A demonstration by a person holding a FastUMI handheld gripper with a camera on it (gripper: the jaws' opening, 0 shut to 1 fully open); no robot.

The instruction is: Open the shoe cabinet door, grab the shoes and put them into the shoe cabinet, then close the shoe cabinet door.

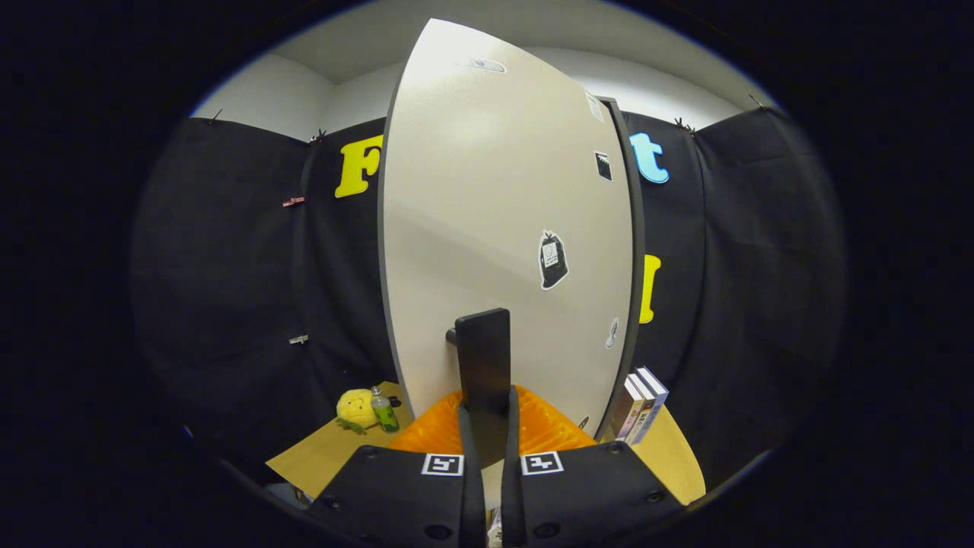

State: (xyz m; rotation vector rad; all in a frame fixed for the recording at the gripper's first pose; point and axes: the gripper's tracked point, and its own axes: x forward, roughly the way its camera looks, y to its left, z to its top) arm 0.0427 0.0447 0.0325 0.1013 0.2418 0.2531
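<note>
Gripper view: the tool [487,426] is clamped on the dark upright handle [482,358] of the shoe cabinet door [494,213], both fingers pressing its sides. That pale door stands just ahead. On the desk [319,457], a yellow plush toy [356,409] and small bottle [384,411] lie left, books [641,403] right.

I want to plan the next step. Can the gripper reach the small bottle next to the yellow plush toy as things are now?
Probably not directly. The gripper is shut on the door handle of the cabinet door. The bottle stands off to the side beside the plush toy; it must let go first.
</note>
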